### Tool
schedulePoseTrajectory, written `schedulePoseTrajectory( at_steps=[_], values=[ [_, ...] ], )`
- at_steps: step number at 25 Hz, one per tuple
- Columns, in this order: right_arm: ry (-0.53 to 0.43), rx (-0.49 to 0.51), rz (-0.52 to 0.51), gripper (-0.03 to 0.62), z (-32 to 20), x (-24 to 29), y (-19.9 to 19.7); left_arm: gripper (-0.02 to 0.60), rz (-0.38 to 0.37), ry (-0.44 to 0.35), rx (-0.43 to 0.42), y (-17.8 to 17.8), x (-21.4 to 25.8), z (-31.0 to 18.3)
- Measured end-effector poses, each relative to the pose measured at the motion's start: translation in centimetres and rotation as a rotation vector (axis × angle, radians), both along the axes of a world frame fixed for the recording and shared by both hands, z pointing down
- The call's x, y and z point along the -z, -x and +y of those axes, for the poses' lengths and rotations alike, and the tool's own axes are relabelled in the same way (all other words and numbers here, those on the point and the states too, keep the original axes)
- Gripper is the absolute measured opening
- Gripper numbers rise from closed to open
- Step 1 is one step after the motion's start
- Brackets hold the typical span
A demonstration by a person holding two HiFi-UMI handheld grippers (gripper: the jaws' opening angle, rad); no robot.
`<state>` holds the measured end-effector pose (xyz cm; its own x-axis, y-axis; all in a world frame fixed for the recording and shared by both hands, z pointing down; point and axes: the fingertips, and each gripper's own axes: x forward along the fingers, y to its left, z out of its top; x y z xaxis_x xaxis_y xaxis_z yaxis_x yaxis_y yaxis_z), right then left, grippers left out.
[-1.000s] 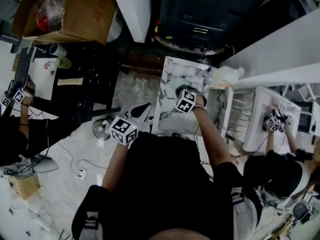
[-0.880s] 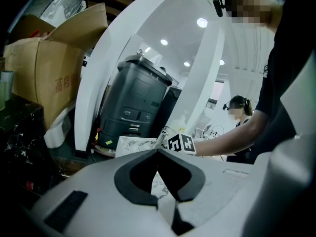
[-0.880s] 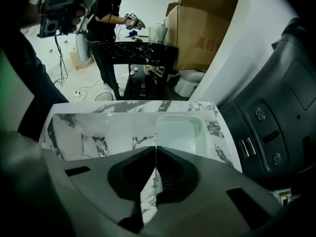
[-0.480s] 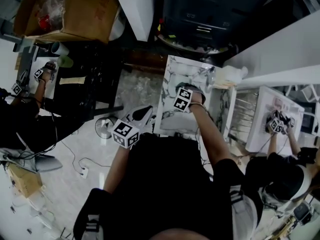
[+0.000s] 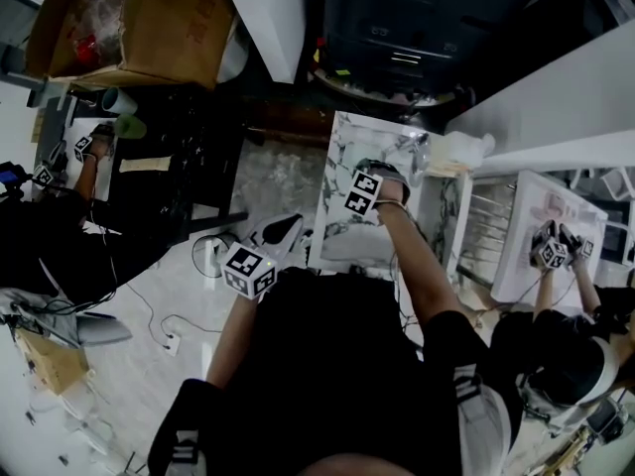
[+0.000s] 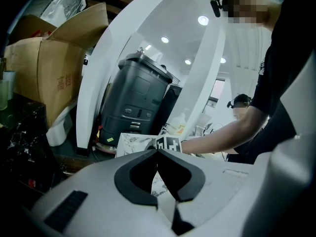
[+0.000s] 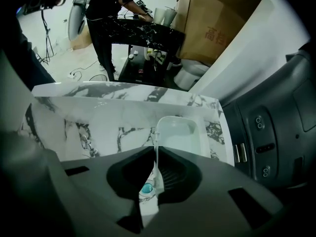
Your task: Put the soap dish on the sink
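Looking along my right gripper (image 7: 156, 151), I see the thin white rim of the soap dish (image 7: 178, 134) standing between the jaws. They have just been opening and sit loosened on either side of that rim, not clenched on it. The dish lies flat on the marble counter (image 7: 94, 120), toward its right edge as that view shows it, near a dark machine (image 7: 276, 117). My left gripper (image 6: 157, 151) hangs off the counter's left side, its jaws pressed together on nothing.

The only writing is red Chinese print on the side of a cardboard box (image 7: 222, 19). Two characters show in both gripper views, too soft for me to read for certain.

The head view hides the dish under my right hand and its marker cube (image 5: 364, 193), so only the right gripper view shows it. The left gripper view alone shows my right forearm (image 6: 222, 135) reaching across to the counter. The head view alone shows other people (image 5: 50, 236) at either side, working with marker cubes of their own.
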<state>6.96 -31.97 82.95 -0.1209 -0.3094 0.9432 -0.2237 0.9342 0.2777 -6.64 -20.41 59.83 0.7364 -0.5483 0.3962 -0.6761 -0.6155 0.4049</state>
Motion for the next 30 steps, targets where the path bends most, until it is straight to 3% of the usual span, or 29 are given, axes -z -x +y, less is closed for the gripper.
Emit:
schedulePoseTrajectory(
  at_steps=[12,30],
  values=[
    [-0.098,0.089,0.084,0.020,-1.7,-0.2,0.3,-0.002,-0.001,0.005,-0.010,-0.4,0.0,-0.2],
    [-0.166,0.048,0.108,0.049,-3.4,-0.2,0.0,-0.002,-0.006,0.012,-0.008,-0.7,-0.2,0.2]
  ],
)
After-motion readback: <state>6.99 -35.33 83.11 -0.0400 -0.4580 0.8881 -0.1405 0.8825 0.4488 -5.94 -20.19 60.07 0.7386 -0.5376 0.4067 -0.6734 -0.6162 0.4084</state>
